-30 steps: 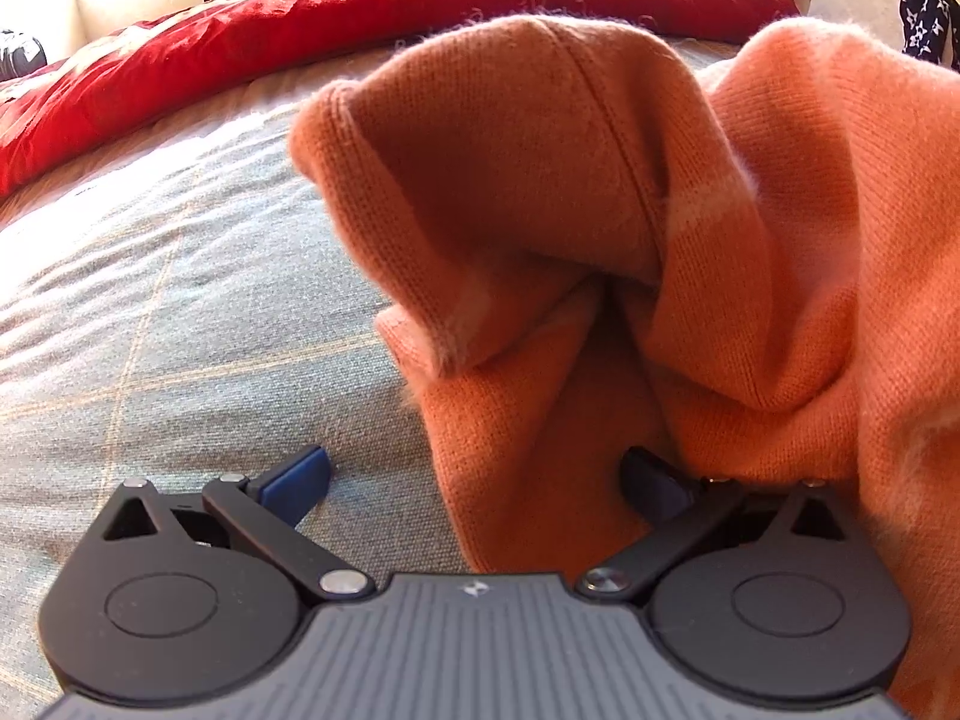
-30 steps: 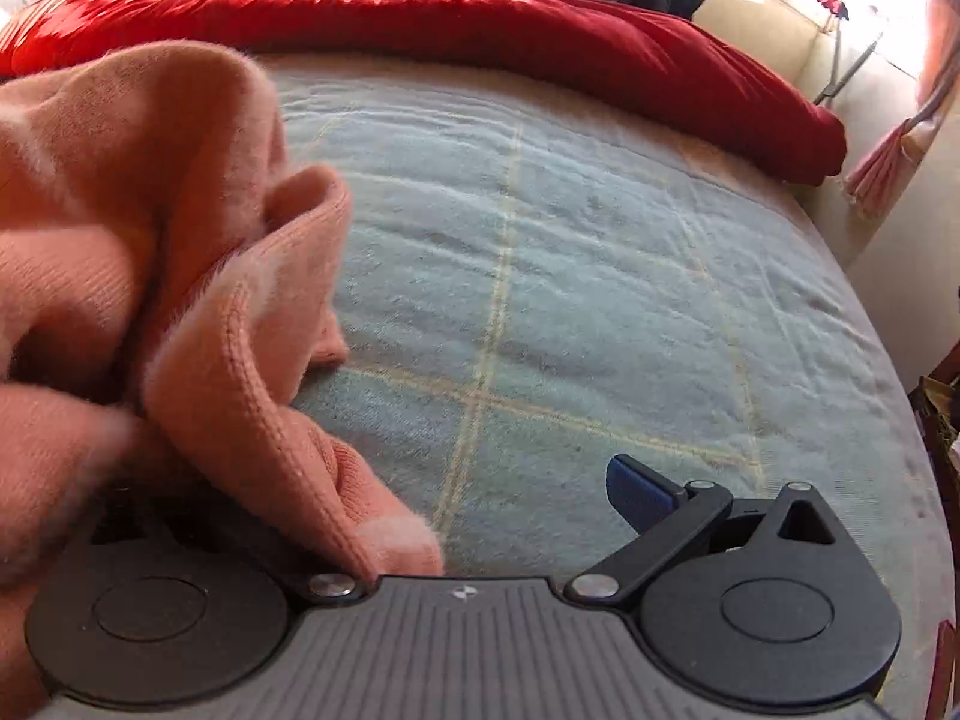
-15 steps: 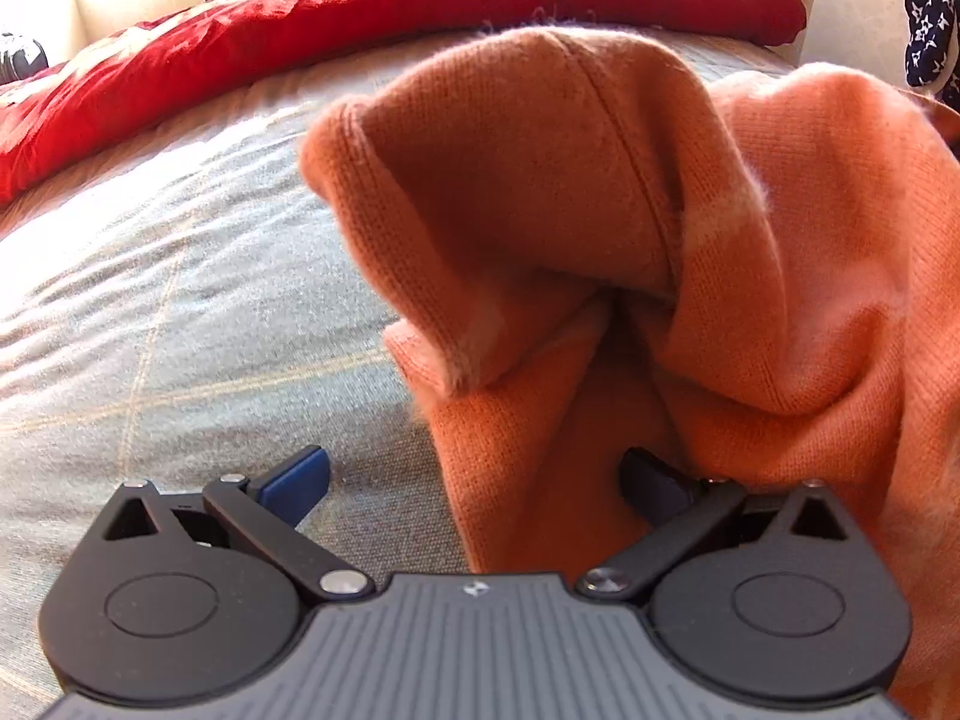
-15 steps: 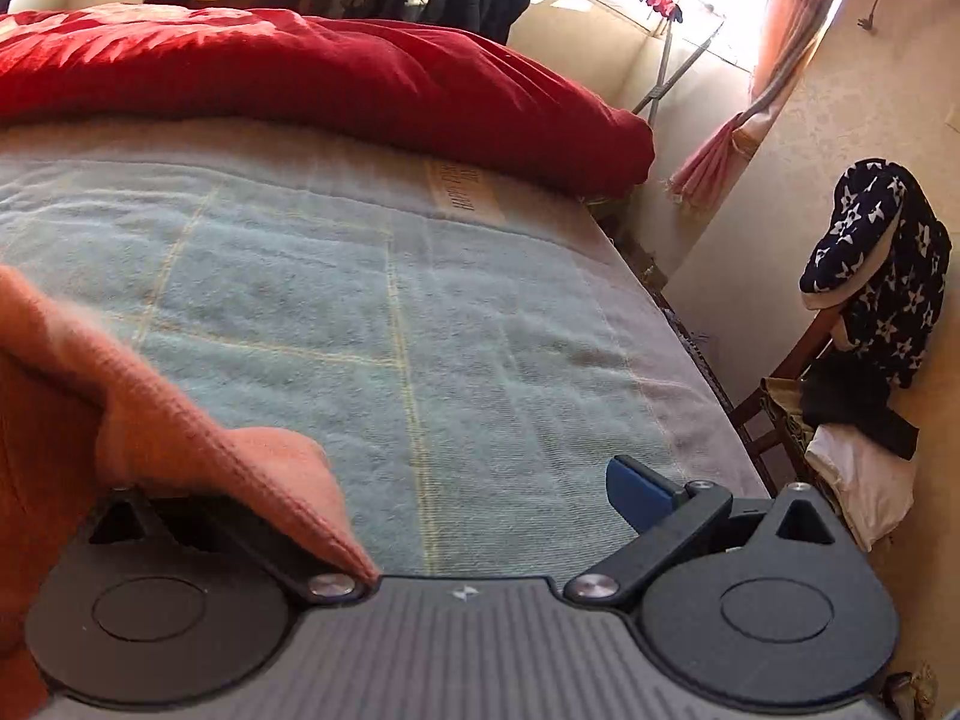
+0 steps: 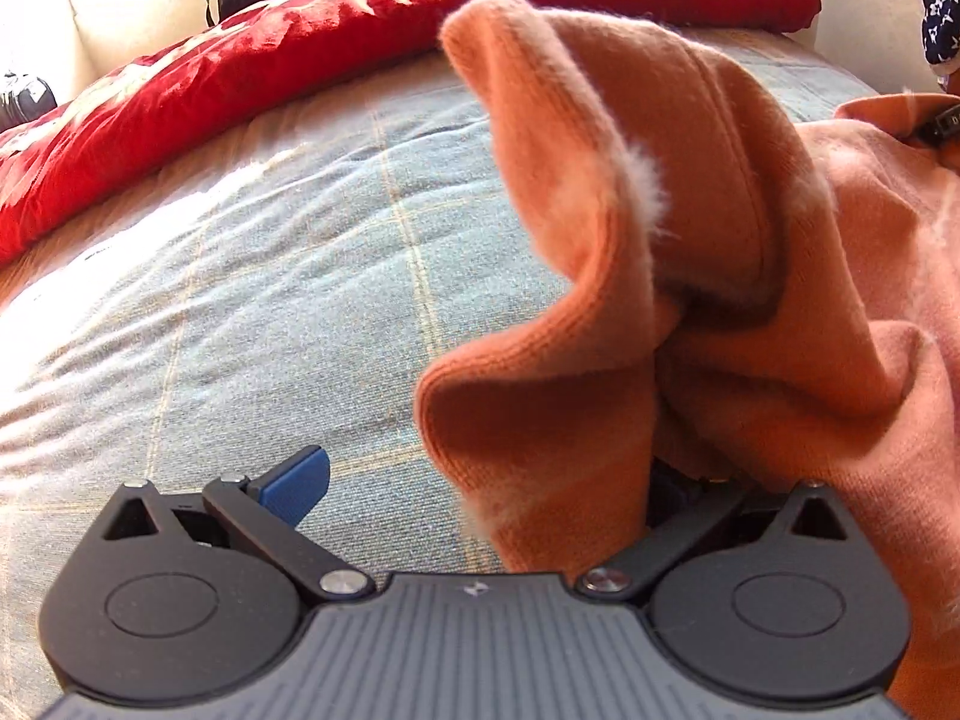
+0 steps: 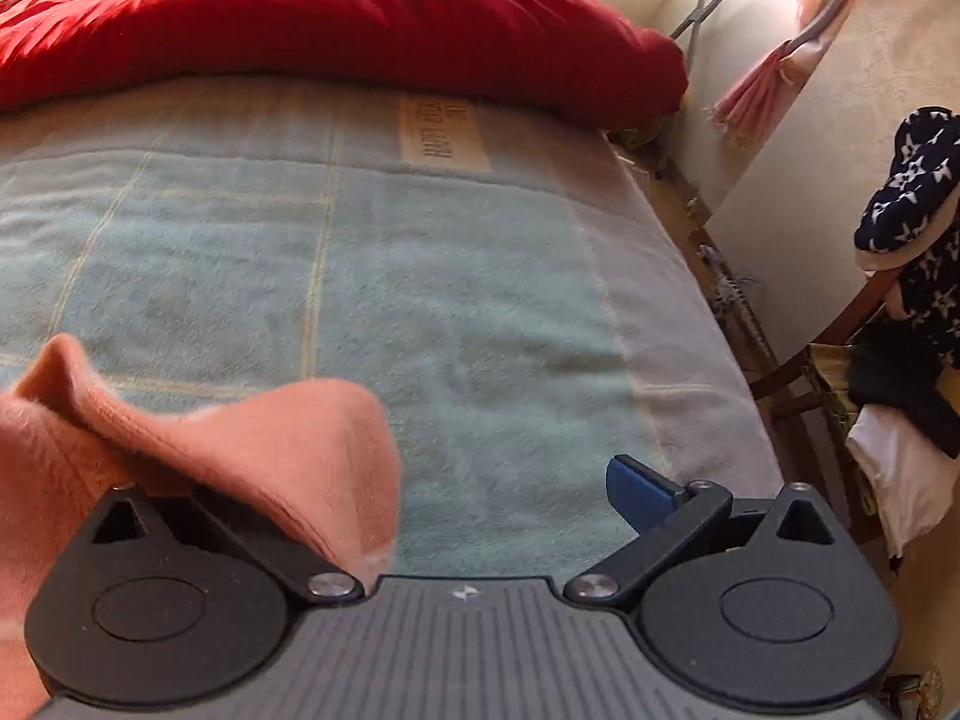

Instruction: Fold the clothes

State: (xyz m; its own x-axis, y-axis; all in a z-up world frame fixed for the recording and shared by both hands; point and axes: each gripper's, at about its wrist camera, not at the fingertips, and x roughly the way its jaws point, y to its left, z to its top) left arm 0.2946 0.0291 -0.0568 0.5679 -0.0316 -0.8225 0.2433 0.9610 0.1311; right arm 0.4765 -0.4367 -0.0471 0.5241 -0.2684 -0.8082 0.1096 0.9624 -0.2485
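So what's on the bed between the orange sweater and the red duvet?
Nothing: in the right wrist view, only bare blue-grey blanket lies between the sweater and the duvet.

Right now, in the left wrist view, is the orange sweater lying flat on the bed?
No, the orange sweater stands bunched up above the blanket.

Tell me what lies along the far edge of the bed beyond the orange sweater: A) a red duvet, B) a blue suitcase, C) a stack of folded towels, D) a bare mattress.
A: a bunched red duvet runs across the far edge, behind the orange sweater and the blue-grey blanket.
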